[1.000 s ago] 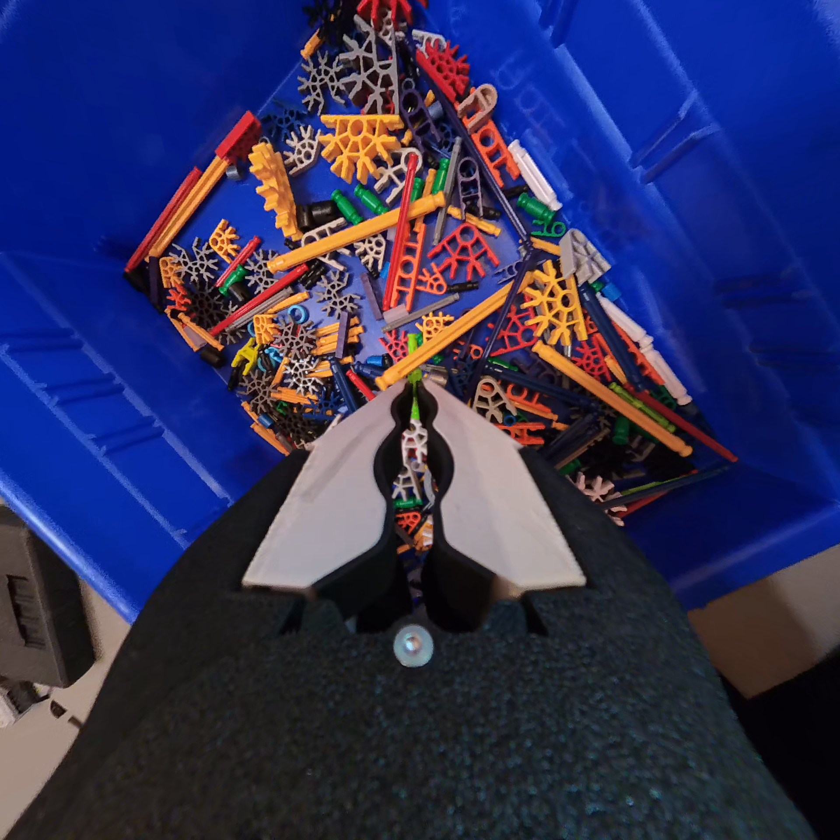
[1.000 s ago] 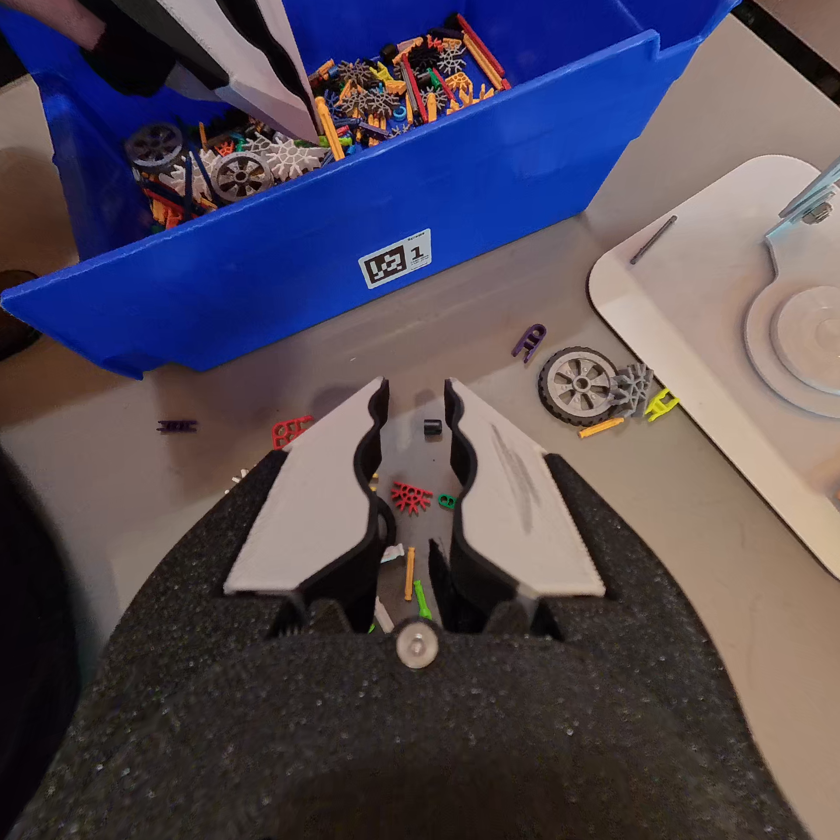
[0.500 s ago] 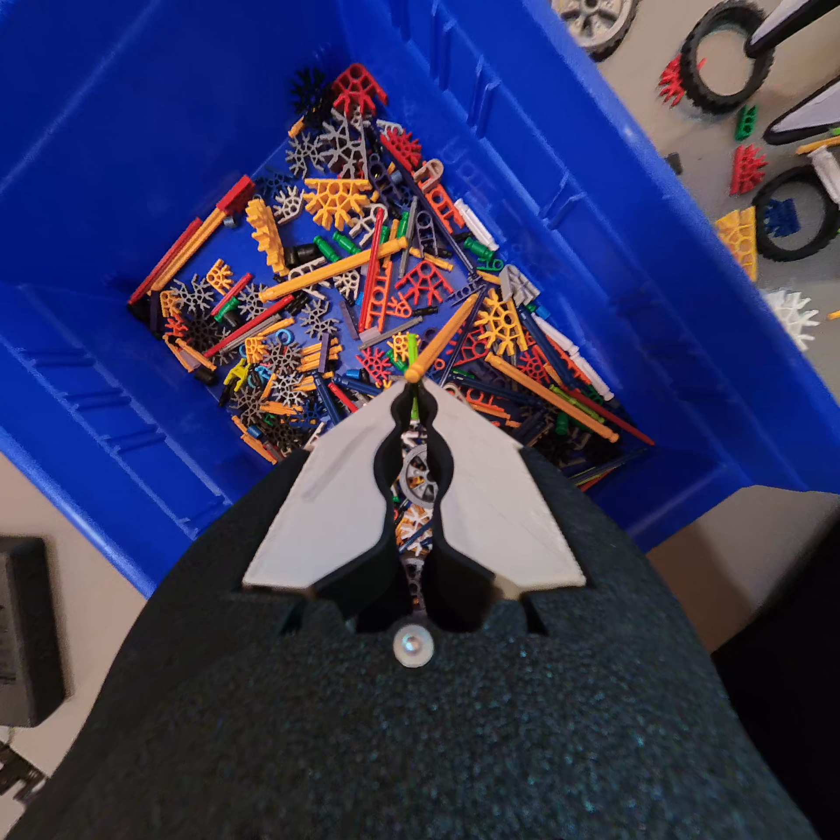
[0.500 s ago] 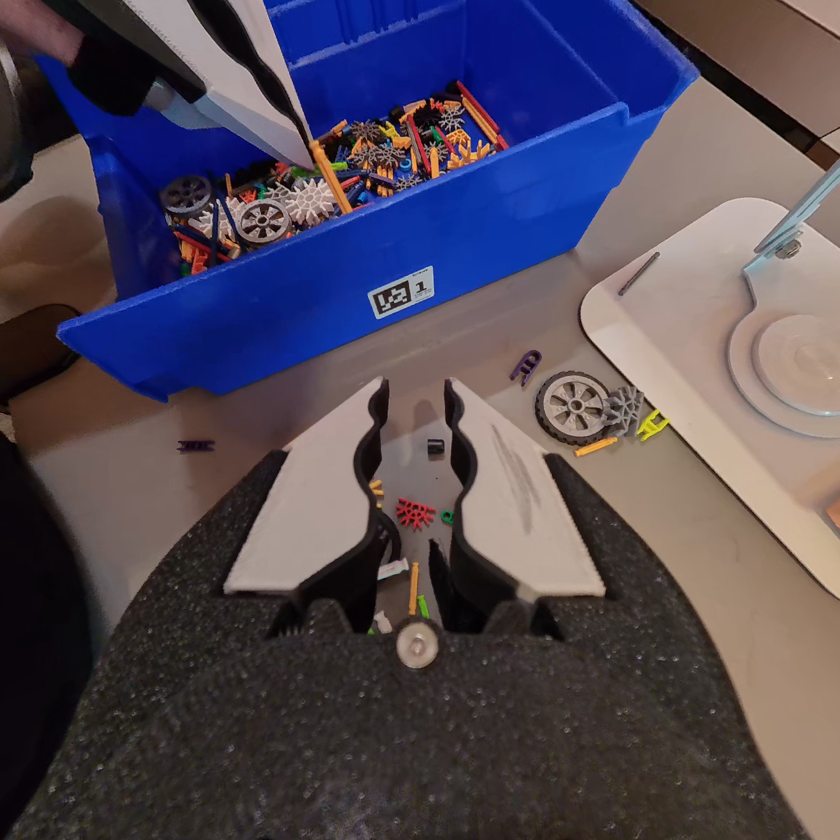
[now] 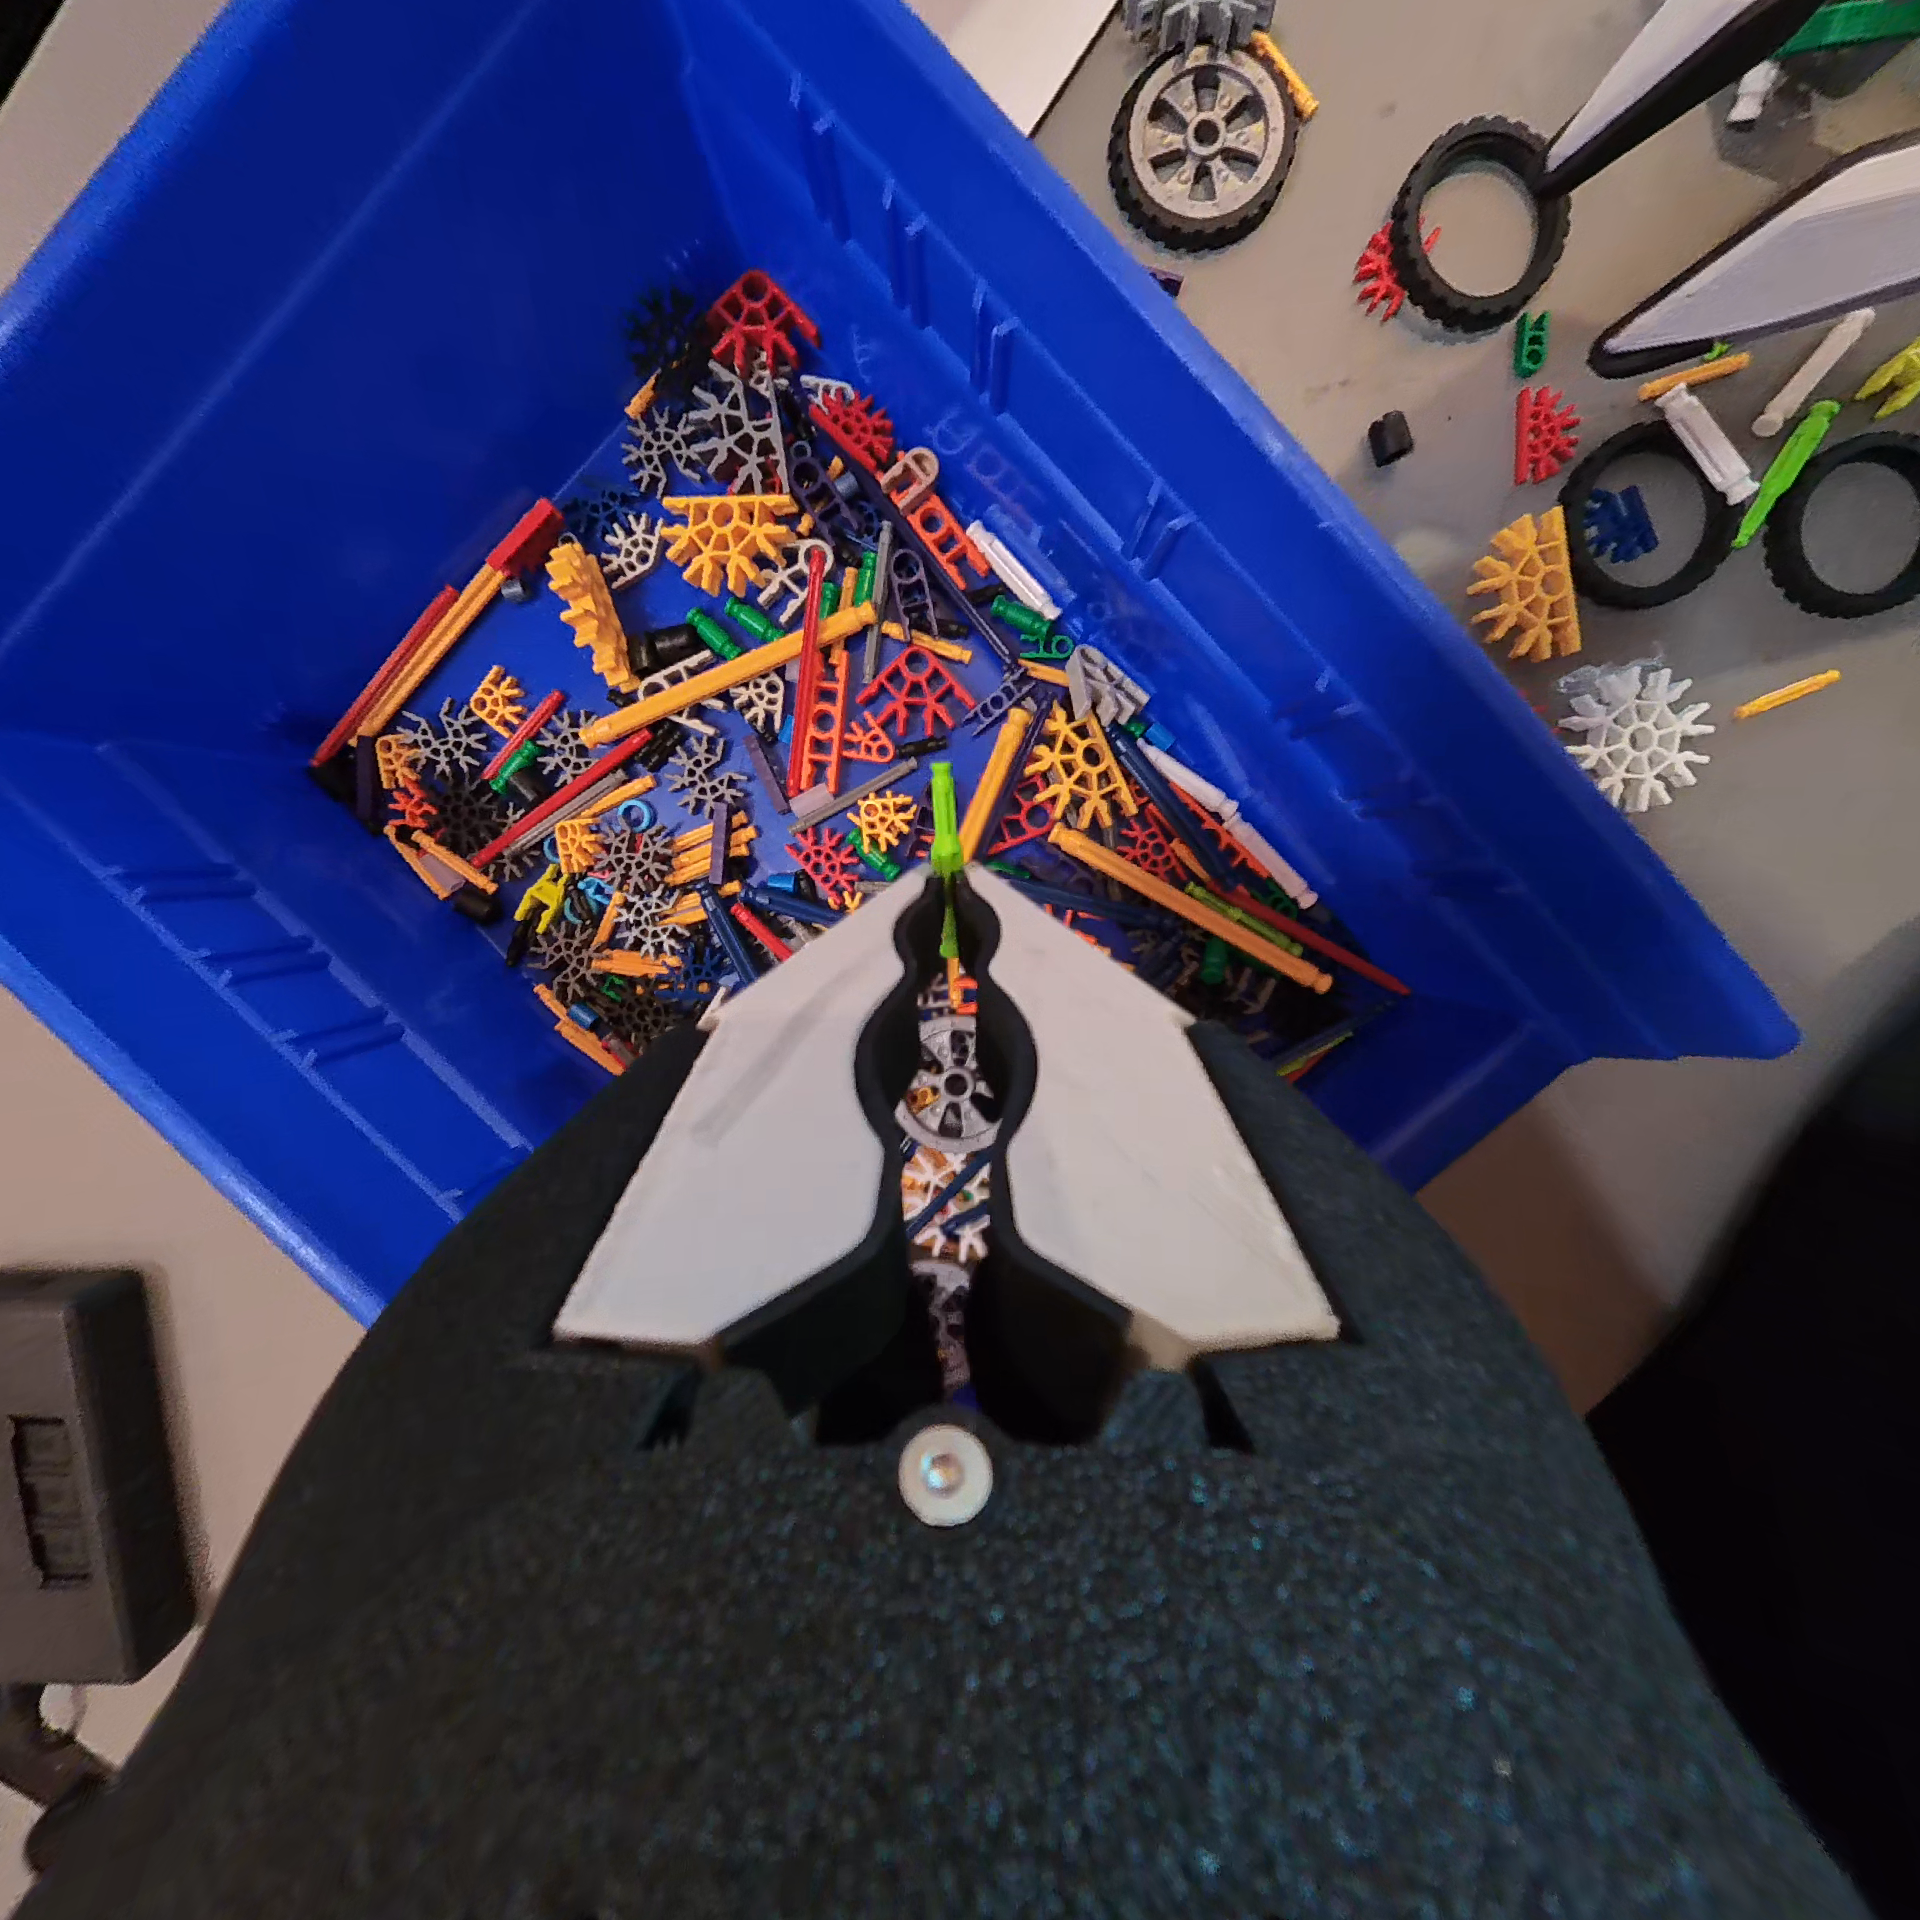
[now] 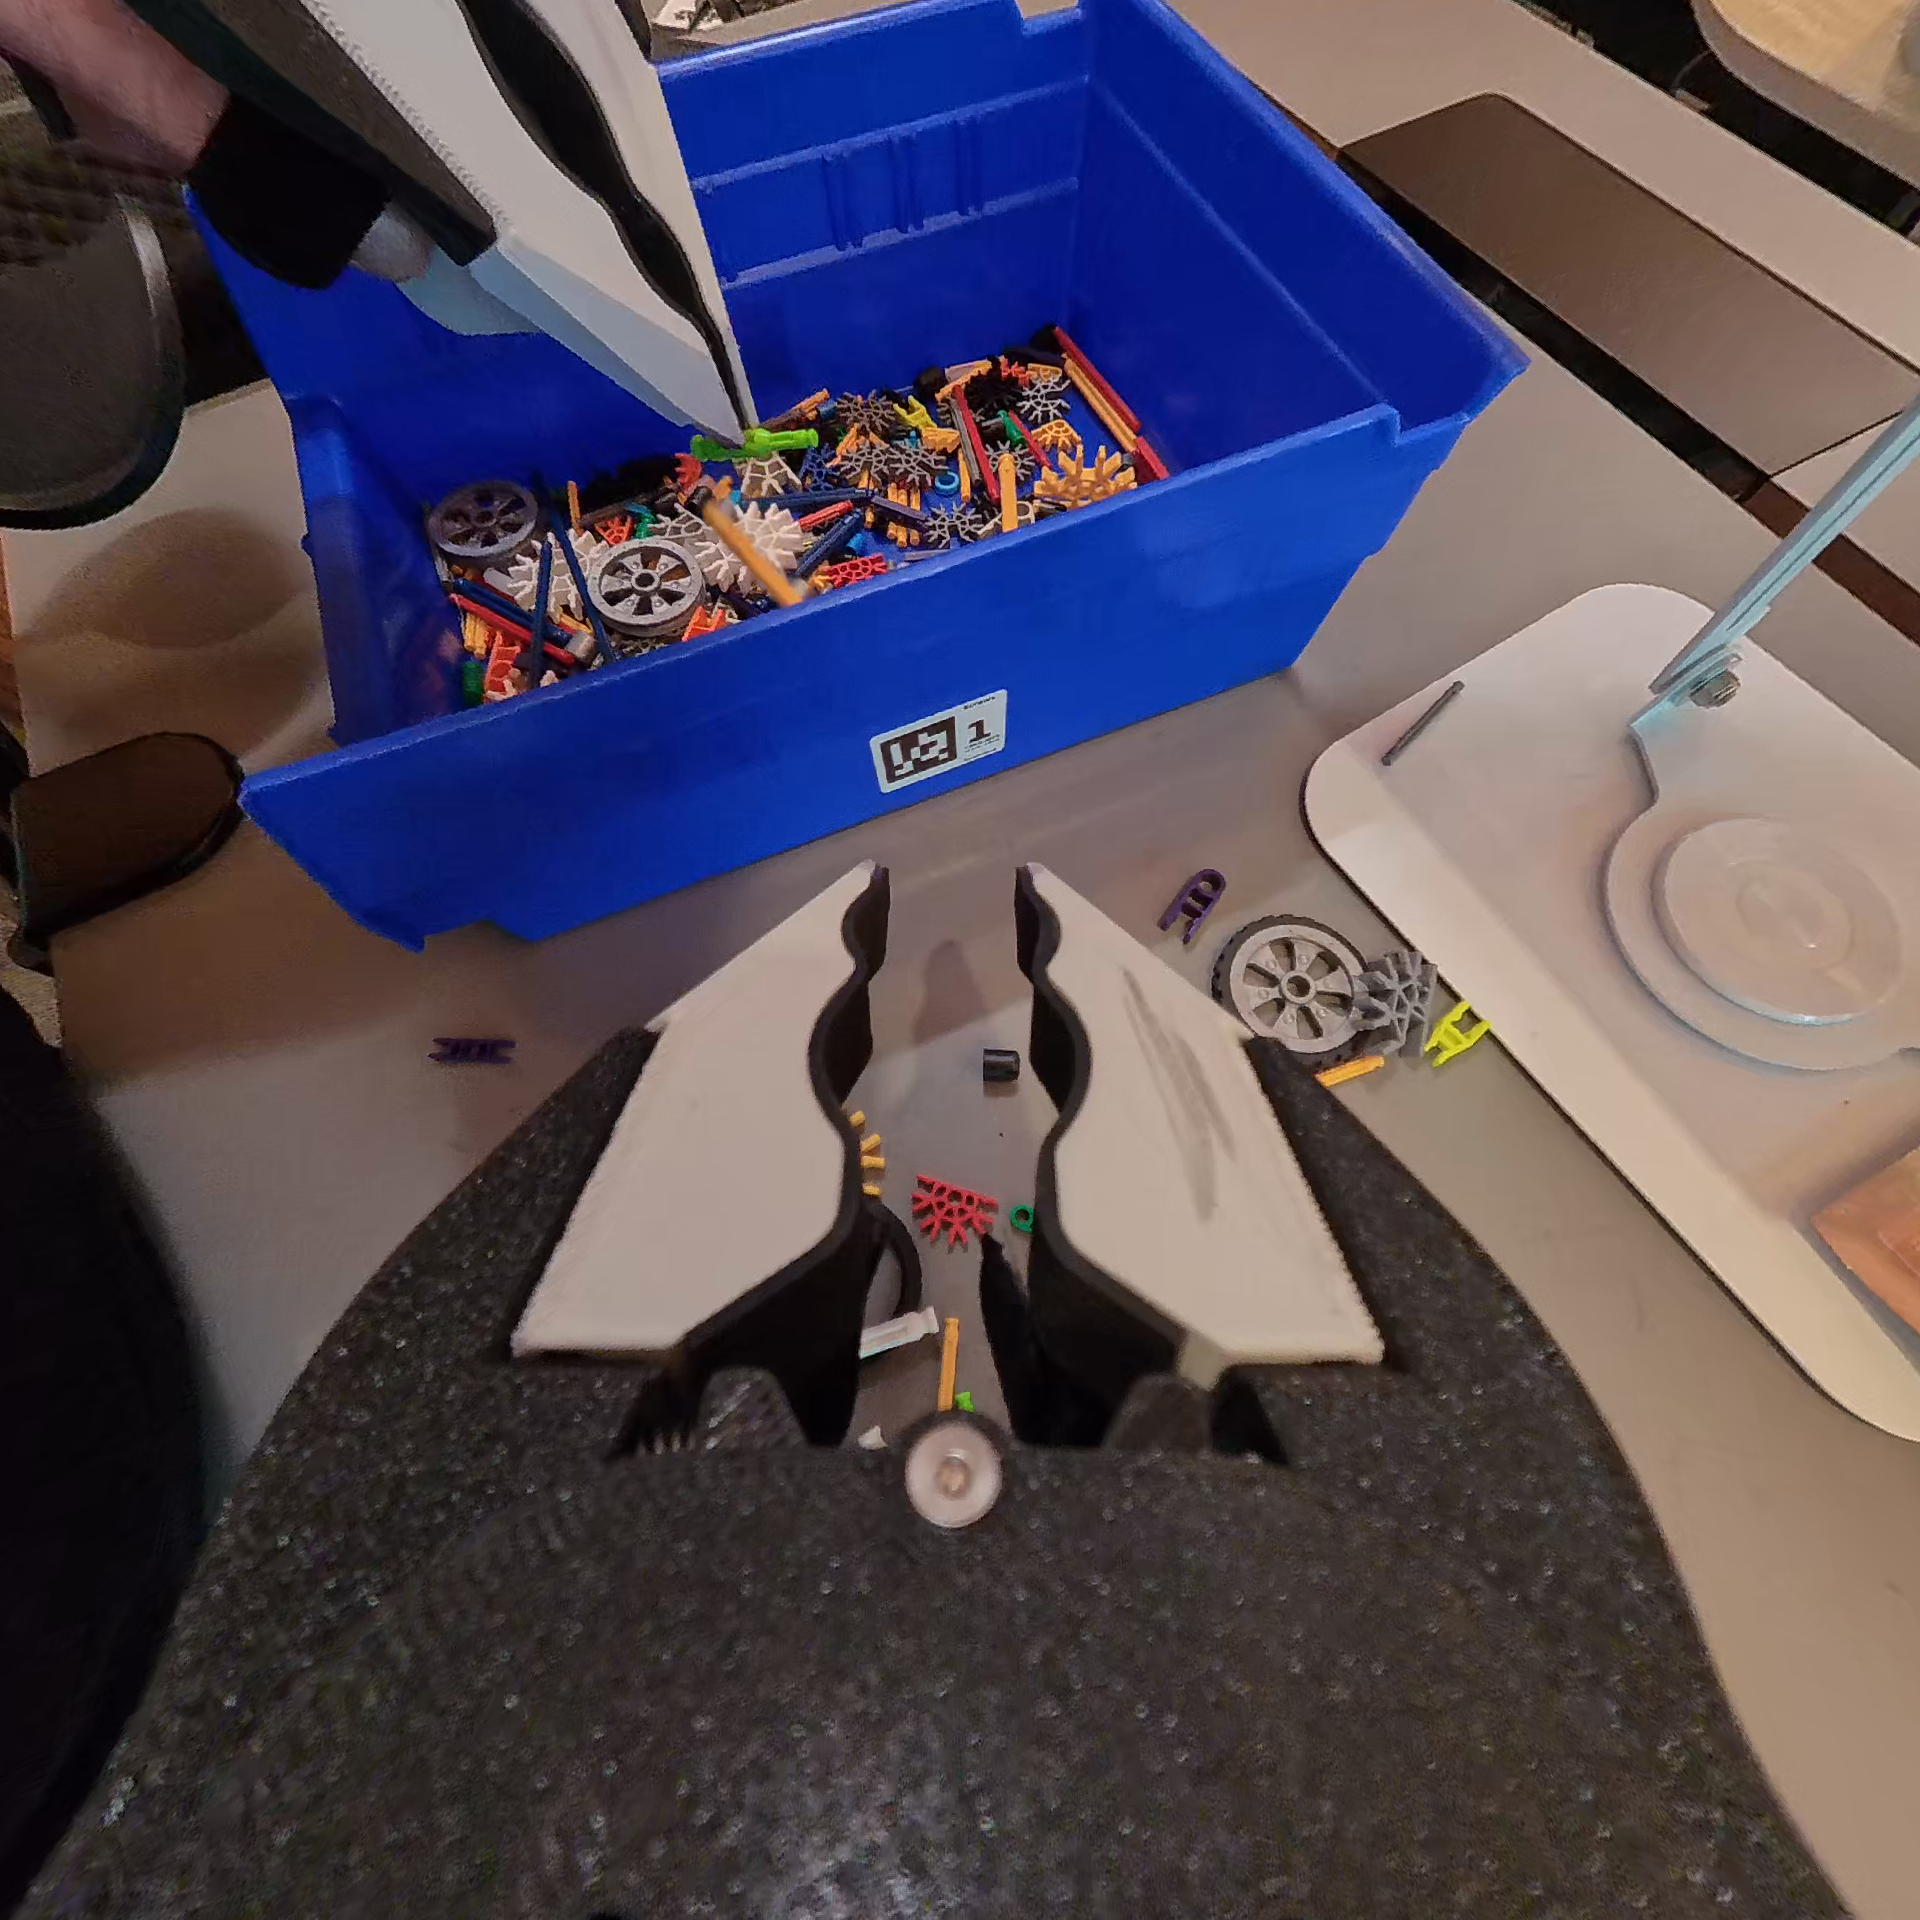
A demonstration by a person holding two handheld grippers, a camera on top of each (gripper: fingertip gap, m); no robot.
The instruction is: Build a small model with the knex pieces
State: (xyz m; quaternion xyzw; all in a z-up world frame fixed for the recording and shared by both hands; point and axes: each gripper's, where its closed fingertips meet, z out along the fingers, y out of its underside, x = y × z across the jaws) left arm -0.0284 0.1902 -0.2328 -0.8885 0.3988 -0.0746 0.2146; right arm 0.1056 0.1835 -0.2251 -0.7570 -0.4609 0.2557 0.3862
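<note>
The left gripper point(image 5: 943, 883) hangs over the blue bin point(image 5: 312, 312), its jaws closed on a lime green rod point(image 5: 943, 821), pinched at the very tips. The rod sticks out past the tips, clear above the heap of rods and connectors point(image 5: 810, 707) on the bin floor. From the right wrist view the same rod point(image 6: 753, 445) lies crosswise at the tip of that gripper point(image 6: 732, 421), above the pile.

The right gripper point(image 6: 951, 894) is held low over the table point(image 6: 1558, 1351), just short of the bin's point(image 6: 1039, 644) near wall. Its jaws stand a moderate gap apart with nothing between them. Through the gap, on the table, I can see a small black sleeve point(image 6: 1000, 1067), a red connector point(image 6: 953, 1208) and a green clip point(image 6: 1022, 1218).

In the bin, two grey wheels point(image 6: 644, 587) lie at the near left corner. On the table outside, there is one grey wheel with a tyre point(image 6: 1291, 985), a grey connector point(image 6: 1397, 992) touching it, a purple clip point(image 6: 1193, 899) near it, and a yellow clip point(image 6: 1455, 1034) just beside the white board point(image 6: 1507, 883). The left wrist view shows three bare black tyres point(image 5: 1481, 223), two red connectors point(image 5: 1545, 434), one yellow connector point(image 5: 1527, 587) and one white snowflake connector point(image 5: 1636, 738) on the table.

The bin's front wall carries a white sticker point(image 6: 938, 740). A metal stand point(image 6: 1766, 582) rises from the white board.
</note>
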